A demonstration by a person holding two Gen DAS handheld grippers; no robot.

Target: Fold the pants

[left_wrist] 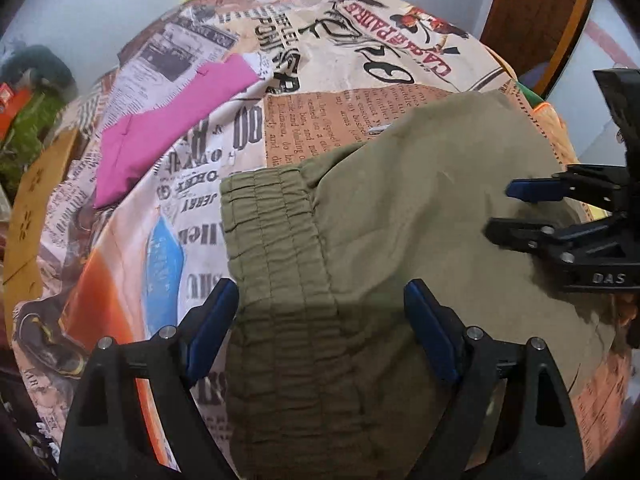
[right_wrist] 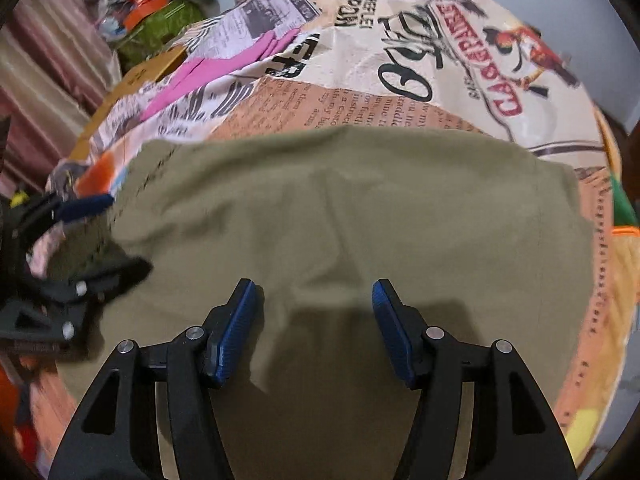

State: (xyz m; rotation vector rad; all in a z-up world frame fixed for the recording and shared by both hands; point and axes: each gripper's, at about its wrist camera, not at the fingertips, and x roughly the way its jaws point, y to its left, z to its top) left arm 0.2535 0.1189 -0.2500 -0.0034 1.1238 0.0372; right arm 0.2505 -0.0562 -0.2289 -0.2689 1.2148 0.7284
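Olive pants (left_wrist: 400,208) lying flat on newspaper-print surface (left_wrist: 328,64); soft, light, floppy. Left claw (left_wrist: 320,320) wide open over elastic waistband (left_wrist: 272,224), right claw (right_wrist: 316,320) open, empty. Best pinched at waistband edge

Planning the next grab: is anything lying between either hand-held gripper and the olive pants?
Nothing visible. The left hand-held gripper is open over the waistband of the olive pants; the right hand-held gripper is open over them. The pink cloth lies apart.

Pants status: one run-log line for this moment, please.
olive pants flat on printed cloth | left tongs open over waistband | right tongs open, empty
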